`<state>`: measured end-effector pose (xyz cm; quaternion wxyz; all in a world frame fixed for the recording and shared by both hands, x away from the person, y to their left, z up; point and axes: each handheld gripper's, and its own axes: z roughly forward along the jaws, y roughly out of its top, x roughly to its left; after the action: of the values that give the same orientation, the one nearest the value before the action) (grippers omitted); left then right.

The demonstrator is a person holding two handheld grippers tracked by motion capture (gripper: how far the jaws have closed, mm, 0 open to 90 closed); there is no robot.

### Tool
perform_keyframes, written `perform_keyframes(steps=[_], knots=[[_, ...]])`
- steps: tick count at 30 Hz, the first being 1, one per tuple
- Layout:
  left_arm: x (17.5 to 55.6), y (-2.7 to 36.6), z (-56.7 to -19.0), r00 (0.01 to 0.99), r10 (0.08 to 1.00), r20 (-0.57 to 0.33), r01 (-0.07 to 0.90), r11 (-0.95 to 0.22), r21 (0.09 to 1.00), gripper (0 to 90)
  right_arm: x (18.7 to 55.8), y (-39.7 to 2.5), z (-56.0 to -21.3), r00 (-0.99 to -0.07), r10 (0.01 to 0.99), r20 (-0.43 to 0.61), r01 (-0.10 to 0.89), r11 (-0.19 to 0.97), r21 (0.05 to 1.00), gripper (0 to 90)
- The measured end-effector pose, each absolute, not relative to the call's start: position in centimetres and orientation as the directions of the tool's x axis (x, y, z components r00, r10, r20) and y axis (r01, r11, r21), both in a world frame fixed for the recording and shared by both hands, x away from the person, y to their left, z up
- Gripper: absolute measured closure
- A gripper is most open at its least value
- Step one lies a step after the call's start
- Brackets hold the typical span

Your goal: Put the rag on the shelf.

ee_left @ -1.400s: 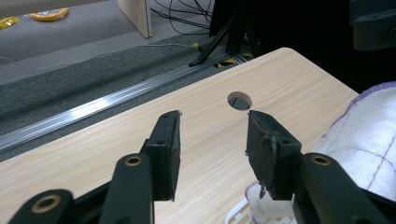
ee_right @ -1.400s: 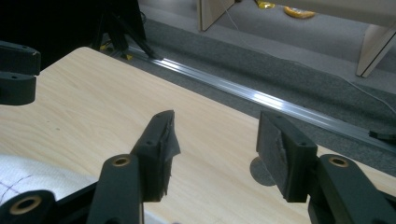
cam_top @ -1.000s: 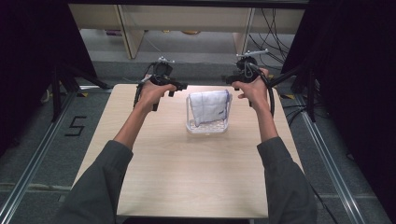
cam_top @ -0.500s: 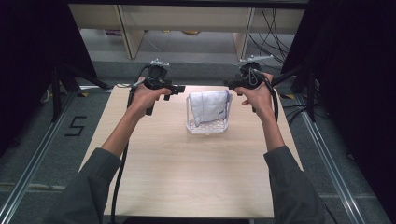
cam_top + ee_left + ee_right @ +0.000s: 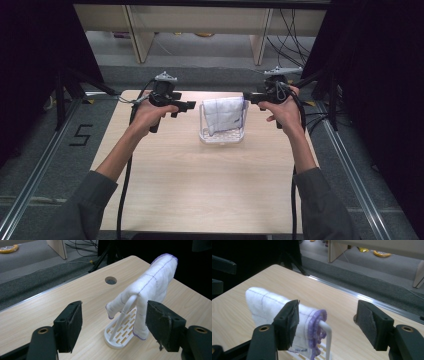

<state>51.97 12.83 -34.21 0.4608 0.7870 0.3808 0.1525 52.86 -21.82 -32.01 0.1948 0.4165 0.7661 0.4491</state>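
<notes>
A small white plastic rack with a slotted oval base and a curved wire-like hoop (image 5: 222,136) stands near the far middle of the pale wood-grain table (image 5: 200,190), and it carries one thing: a white quilted cloth with purple stitched edging (image 5: 223,113), draped over the hoop so that it hangs down both sides. In the left gripper view the cloth (image 5: 147,290) shows purple grid lines across its white padding and a purple hem along its lower edges, with the hoop and the slotted base of the rack (image 5: 120,336) visible beneath it. In the right gripper view the cloth (image 5: 264,305) ends in a bunched purple border just by the top of the hoop, and a small tag with tiny dark print hangs at its lower edge, too small to read. On the floor to the left of the table a black marking reads "5" (image 5: 81,135). The left gripper (image 5: 187,106) is held just left of the rack, its two black jaws wide apart and empty. The right gripper (image 5: 247,97) is held just right of the cloth's top, its jaws also wide apart, gripping nothing, one pad (image 5: 288,323) close beside the cloth.
</notes>
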Motion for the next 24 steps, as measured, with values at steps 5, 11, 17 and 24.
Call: perform_keyframes(steps=[5, 11, 17, 24], knots=[[51.0, 12.9, -34.5, 0.675, 0.73, -0.106, 0.45, -0.294, 0.843, 28.0, 52.1, -22.2, -32.4, -0.587, 0.805, 0.085, 0.454, 0.24, 0.858, 35.6], [49.9, 12.8, -34.7, 0.686, 0.719, -0.11, 0.438, -0.288, 0.852, 26.3, 51.3, -22.5, -32.6, -0.6, 0.795, 0.088, 0.451, 0.245, 0.858, 34.7], [48.6, 12.7, -35.2, 0.7, 0.707, -0.1, 0.432, -0.308, 0.847, 25.0, 50.3, -22.7, -32.9, -0.611, 0.787, 0.087, 0.437, 0.244, 0.865, 34.5], [46.8, 12.7, -36.0, 0.721, 0.684, -0.108, 0.415, -0.302, 0.858, 24.3, 48.9, -22.8, -33.4, -0.629, 0.772, 0.092, 0.44, 0.256, 0.861, 33.2]])
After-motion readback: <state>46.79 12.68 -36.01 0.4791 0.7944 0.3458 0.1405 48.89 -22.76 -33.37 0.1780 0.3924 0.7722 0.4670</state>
